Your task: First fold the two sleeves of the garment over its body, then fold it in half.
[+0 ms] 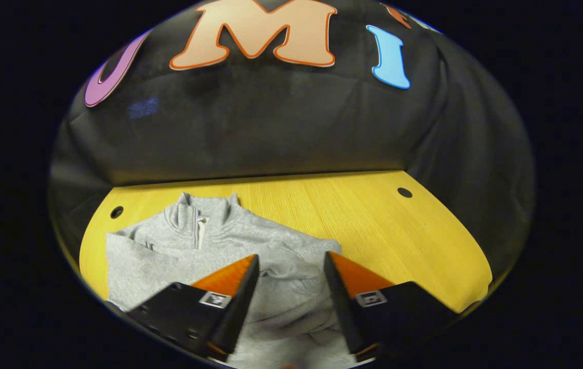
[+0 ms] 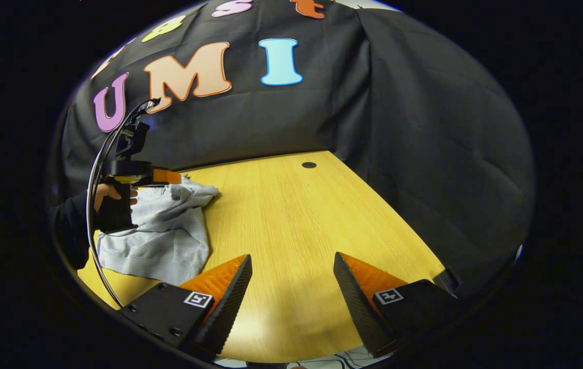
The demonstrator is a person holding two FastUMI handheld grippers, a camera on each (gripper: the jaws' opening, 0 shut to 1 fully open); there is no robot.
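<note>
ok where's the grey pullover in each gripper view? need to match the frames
Left gripper view: grey pullover lies lower left of centre on the table, collar away, between the open fingers.
Right gripper view: pullover at far left, bunched beside the left gripper.
Shared landmark: round hole in the tabletop.

Left gripper (image 1: 291,266) jaws spread wide, right gripper (image 2: 291,266) jaws spread wide, both level
</note>
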